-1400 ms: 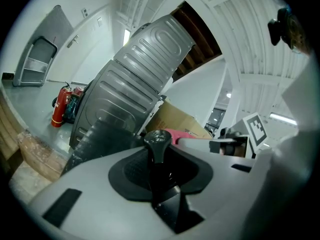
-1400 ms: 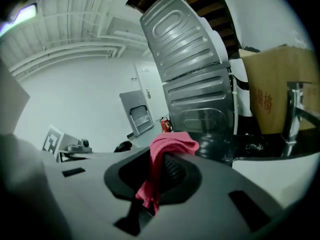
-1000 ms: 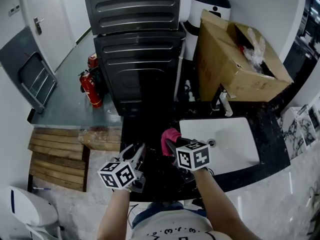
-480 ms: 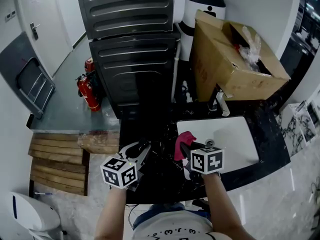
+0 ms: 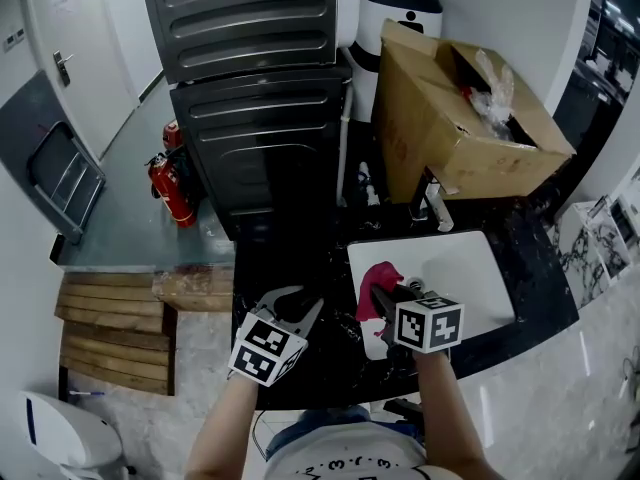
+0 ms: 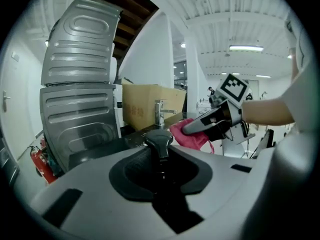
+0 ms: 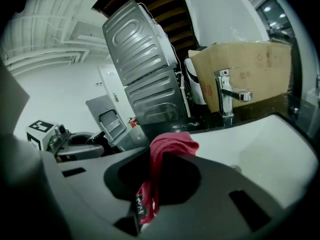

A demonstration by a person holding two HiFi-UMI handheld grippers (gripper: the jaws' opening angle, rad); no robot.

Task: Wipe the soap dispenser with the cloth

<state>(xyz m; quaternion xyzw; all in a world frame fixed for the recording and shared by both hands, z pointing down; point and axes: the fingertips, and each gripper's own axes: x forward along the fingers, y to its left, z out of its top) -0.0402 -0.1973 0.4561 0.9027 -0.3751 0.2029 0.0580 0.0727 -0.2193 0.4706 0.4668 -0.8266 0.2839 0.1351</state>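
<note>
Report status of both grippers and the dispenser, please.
Left gripper shut on soap dispenser. Right gripper shut on cloth. Cloth apart from dispenser; gap looks clear.

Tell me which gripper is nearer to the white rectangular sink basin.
Right. The right gripper, its jaws shut on the pink cloth, hangs over the basin's left edge. The left gripper is over the black countertop, left of the basin, apart from it.

red print on the cardboard box point(image 5: 440, 138) is too blurred to read.
</note>
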